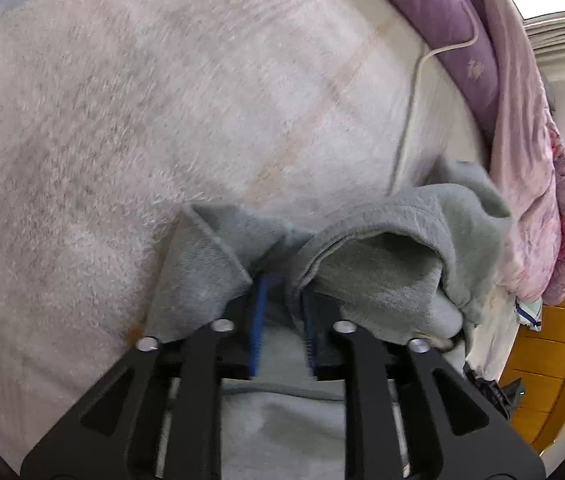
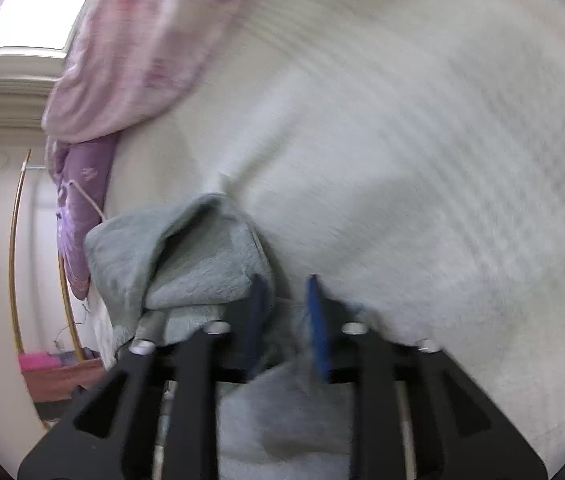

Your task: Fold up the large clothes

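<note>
Each view is taken from a wrist, aimed close along the fingers; the grey garment [image 1: 382, 264] [image 2: 186, 256] and white blanket [image 1: 162, 120] [image 2: 422, 160] are shared.

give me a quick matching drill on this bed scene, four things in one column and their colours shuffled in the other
Things:
1. garment held in the left gripper
2. quilt bunched at the bed's edge
3. finger pads of the right gripper
4. cord lying on the fuzzy blanket

Colours:
A. blue
B. white
C. grey
D. purple

Pairs: 1-C, 2-D, 3-A, 4-B
</note>
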The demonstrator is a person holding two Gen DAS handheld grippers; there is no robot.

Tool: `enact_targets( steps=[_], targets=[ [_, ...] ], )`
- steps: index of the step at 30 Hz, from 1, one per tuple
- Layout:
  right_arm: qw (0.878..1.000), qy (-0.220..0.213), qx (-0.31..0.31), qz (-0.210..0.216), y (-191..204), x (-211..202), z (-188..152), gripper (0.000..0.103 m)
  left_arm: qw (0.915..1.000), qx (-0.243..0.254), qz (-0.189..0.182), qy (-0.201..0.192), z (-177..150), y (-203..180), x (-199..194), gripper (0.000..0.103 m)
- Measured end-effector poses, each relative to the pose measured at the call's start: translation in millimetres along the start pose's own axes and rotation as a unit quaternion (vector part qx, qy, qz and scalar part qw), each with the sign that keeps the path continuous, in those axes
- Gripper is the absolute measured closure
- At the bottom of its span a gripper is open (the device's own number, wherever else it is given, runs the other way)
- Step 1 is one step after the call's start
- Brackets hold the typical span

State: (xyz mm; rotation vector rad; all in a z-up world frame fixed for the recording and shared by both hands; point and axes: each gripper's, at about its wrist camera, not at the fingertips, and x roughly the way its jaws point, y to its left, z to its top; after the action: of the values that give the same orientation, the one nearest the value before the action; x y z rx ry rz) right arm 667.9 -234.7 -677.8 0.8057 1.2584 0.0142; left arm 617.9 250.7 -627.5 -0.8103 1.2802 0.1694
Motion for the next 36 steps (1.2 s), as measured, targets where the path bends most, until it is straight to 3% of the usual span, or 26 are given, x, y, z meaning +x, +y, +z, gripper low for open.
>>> enact_targets(
  steps=[1, 2, 4, 6, 7, 9, 10, 11, 13, 15, 17, 19, 20, 22, 27, 30, 31, 33, 34, 35, 36],
  targets=[
    [0.999, -0.017, -0.026, -0.011, 11.1, -4.8, 4.7, 0.047, 0.9998, 0.016, 0.011, -0.01, 1.6, -4.6, -5.8, 0.074],
    [0.999, -0.024, -0.042, -0.01, 17.9, -5.9, 10.0, 0.037, 0.9992, 0.031, 0.02, -0.018, 3.4, -9.1, -9.8, 0.069],
    [0.997, -0.016, -0.076, -0.029, 28.1, 3.3, 23.9, 0.038, 0.9962, 0.07, 0.043, -0.027, 9.1, -25.5, -10.4, 0.063],
    [0.994, 0.022, -0.101, -0.046, 34.1, 25.0, 34.7, 0.038, 0.9942, 0.088, 0.057, -0.025, 16.7, -38.2, -4.8, 0.059],
    [0.992, 0.039, -0.106, -0.057, 36.2, 37.8, 38.9, 0.039, 0.9936, 0.091, 0.06, -0.029, 21.4, -40.5, -2.8, 0.05],
    [0.989, 0.088, -0.115, -0.037, 41.5, 59.6, 42.9, 0.058, 0.9898, 0.114, 0.08, -0.03, 29.7, -53.3, 6.6, 0.049],
    [0.986, 0.108, -0.122, -0.044, 45.4, 67.6, 43.2, 0.076, 0.9882, 0.123, 0.089, -0.02, 32.2, -55.3, 13.6, 0.06],
    [0.981, 0.113, -0.146, -0.059, 51.0, 71.1, 41.5, 0.091, 0.9856, 0.138, 0.098, -0.003, 34.6, -59.2, 21.0, 0.097],
    [0.975, 0.097, -0.188, -0.073, 61.0, 65.8, 39.8, 0.097, 0.9831, 0.149, 0.107, -0.002, 32.9, -61.2, 21.9, 0.097],
    [0.975, 0.048, -0.211, -0.057, 71.0, 42.1, 43.2, 0.097, 0.9836, 0.154, 0.09, -0.026, 34.1, -63.0, 4.2, 0.098],
    [0.974, -0.022, -0.227, -0.004, 82.2, 2.6, 45.6, 0.097, 0.9868, 0.14, 0.026, -0.078, 35.9, -59.4, -38.0, 0.098],
    [0.966, -0.06, -0.252, 0.028, 89.8, -23.2, 38.9, 0.097, 0.9855, 0.135, 0.002, -0.103, 34.2, -53.3, -65.5, 0.097],
    [0.963, -0.062, -0.261, 0.033, 89.8, -27.5, 34.6, 0.097, 0.9858, 0.132, -0.002, -0.104, 31.8, -48.9, -72.5, 0.097],
    [0.96, -0.046, -0.276, 0.003, 75.8, -22.4, 17.9, 0.097, 0.9878, 0.121, 0.009, -0.098, 20.1, -30.5, -75.2, 0.097],
    [0.963, 0.061, -0.25, -0.076, 23.0, 41.4, -8.2, 0.096, 0.9965, 0.063, 0.05, -0.025, -0.6, 5.1, -18.5, 0.097],
    [0.972, 0.054, -0.215, -0.078, 18.2, 47.7, -6.3, 0.083, 0.9985, 0.025, 0.045, -0.021, -3.4, 19.6, -6.6, 0.093],
    [0.974, 0.057, -0.203, -0.084, 19.8, 46.9, -3.3, 0.072, 0.9989, 0.017, 0.04, -0.018, -1.8, 18.9, -9.0, 0.09],
    [0.979, 0.063, -0.181, -0.068, 24.9, 35.7, 3.3, 0.063, 0.9999, 0.001, 0.012, -0.005, 2.4, 18.5, -20.1, 0.085],
    [0.98, 0.063, -0.178, -0.056, 28.4, 28.4, 5.7, 0.051, 1.0, 0.003, 0.002, -0.006, 8.1, 13.5, -24.6, 0.081],
    [0.98, 0.063, -0.181, -0.051, 33.7, 19.3, 7.9, 0.039, 0.9999, 0.008, -0.006, -0.008, 11.2, 9.4, -35.9, 0.069],
    [0.978, 0.061, -0.193, -0.052, 41.7, 11.0, 10.2, 0.037, 0.9998, 0.011, -0.012, -0.01, 12.9, 6.2, -43.0, 0.062]
  ],
)
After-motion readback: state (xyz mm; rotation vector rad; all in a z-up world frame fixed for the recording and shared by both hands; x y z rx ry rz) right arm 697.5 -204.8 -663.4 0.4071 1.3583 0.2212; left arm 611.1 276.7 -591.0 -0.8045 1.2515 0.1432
